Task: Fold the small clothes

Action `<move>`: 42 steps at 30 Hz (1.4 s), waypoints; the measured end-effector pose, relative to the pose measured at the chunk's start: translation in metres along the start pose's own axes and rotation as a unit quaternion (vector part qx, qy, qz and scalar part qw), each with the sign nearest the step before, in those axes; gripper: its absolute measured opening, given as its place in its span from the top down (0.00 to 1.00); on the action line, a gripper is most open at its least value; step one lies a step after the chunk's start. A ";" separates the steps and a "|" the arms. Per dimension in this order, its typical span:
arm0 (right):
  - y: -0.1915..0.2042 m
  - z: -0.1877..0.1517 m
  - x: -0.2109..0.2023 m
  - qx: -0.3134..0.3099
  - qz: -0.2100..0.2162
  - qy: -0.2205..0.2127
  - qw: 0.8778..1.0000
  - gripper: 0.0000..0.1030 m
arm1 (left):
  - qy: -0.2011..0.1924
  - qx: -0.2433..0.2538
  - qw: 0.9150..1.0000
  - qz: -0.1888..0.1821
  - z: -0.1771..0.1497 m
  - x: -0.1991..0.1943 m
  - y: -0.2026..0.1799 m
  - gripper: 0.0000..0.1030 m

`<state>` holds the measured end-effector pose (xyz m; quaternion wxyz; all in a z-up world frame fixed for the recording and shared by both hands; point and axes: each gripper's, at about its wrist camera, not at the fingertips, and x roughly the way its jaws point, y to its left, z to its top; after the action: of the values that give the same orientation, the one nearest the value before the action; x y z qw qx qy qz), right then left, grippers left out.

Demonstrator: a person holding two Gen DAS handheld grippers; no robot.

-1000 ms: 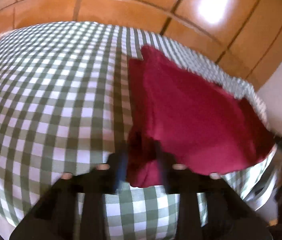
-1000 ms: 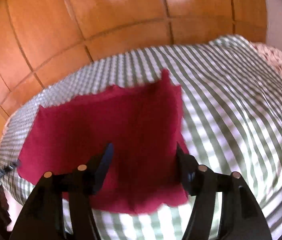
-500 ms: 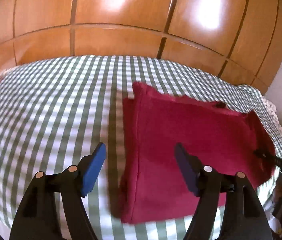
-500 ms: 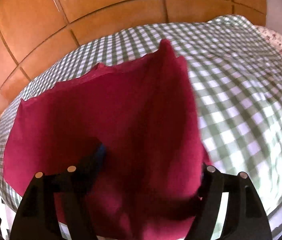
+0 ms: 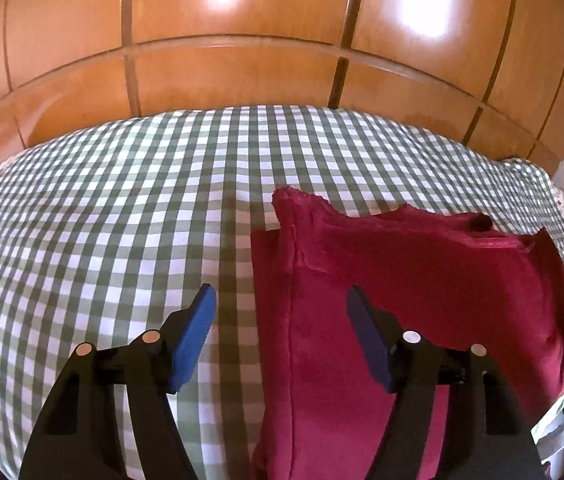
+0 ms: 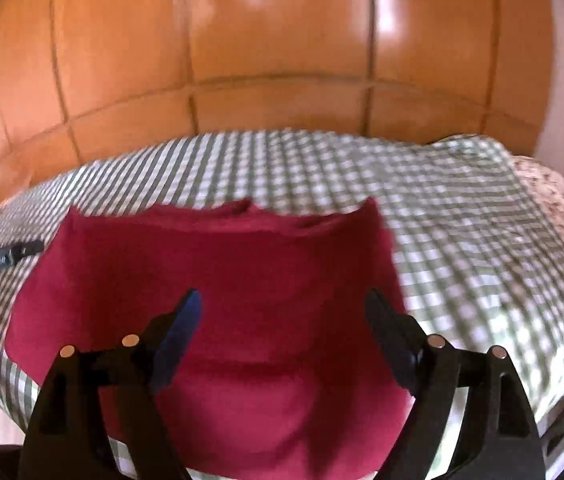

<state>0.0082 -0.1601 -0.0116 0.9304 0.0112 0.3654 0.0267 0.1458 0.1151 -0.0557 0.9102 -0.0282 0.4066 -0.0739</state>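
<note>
A dark red garment (image 5: 421, 280) lies folded flat on the green-and-white checked bed cover (image 5: 102, 220), its double-layered left edge running toward me. My left gripper (image 5: 282, 294) hovers above that edge with its blue pads wide apart and closing, gripping nothing. In the right wrist view the same garment (image 6: 222, 264) spreads below my right gripper (image 6: 283, 296), whose jaws are opening with no cloth pinched between them. The tip of the left gripper (image 6: 2, 258) shows at the garment's left side.
Orange-brown wooden wardrobe doors (image 5: 242, 20) stand right behind the bed. The checked cover (image 6: 461, 240) stretches bare to the right of the garment, and a floral sheet (image 6: 553, 200) shows at the far right corner. The bed's near edge lies just under both grippers.
Both grippers let go of the red garment and pulled back and up from it. The left went from pinched on the cloth edge to wide apart; the garment now lies flat.
</note>
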 end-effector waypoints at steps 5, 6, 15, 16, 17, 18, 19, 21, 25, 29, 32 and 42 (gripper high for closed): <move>0.002 0.002 0.036 0.014 -0.004 0.032 0.999 0.19 | 0.038 0.001 0.998 -0.040 0.008 0.028 0.000 0.95; -0.001 0.003 0.044 0.018 -0.009 0.039 0.999 0.19 | 0.038 0.002 0.998 -0.043 0.009 0.033 -0.001 0.95; -0.027 -0.004 0.087 0.048 -0.041 0.044 0.997 0.14 | 0.052 -0.005 0.998 0.020 0.015 0.076 -0.008 0.94; -0.027 -0.004 0.088 0.051 -0.043 0.045 0.997 0.13 | 0.048 0.003 0.998 0.033 0.015 0.075 -0.013 0.94; -0.027 -0.003 0.088 0.051 -0.042 0.048 0.997 0.13 | 0.045 0.007 0.998 0.045 0.017 0.072 -0.017 0.94; -0.028 -0.002 0.086 0.052 -0.040 0.051 0.997 0.13 | 0.045 0.006 0.998 0.050 0.017 0.068 -0.019 0.94; -0.027 -0.001 0.083 0.052 -0.038 0.052 0.997 0.13 | 0.042 0.006 0.998 0.055 0.017 0.063 -0.021 0.90; -0.026 0.005 0.075 0.048 -0.024 0.052 0.997 0.14 | 0.016 0.010 0.997 0.072 0.016 0.043 -0.029 0.53; -0.015 0.022 0.069 0.036 0.008 0.037 0.999 0.24 | -0.049 0.028 0.997 0.056 0.009 0.006 -0.048 0.38; 0.006 0.037 0.095 0.001 0.036 0.070 0.997 0.29 | -0.047 0.068 0.996 0.027 0.001 0.008 -0.079 0.38; 0.010 0.036 0.125 -0.004 0.020 0.093 0.995 0.22 | -0.015 0.090 0.995 0.044 -0.006 0.031 -0.093 0.38; 0.000 0.034 0.132 0.032 0.043 0.067 0.996 0.15 | -0.011 0.036 0.999 0.034 -0.014 0.022 -0.082 0.29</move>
<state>0.1275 -0.1524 -0.0761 0.9012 0.0546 0.4264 0.0556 0.1410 0.0310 -0.0719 0.9172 0.0176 0.3939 -0.0570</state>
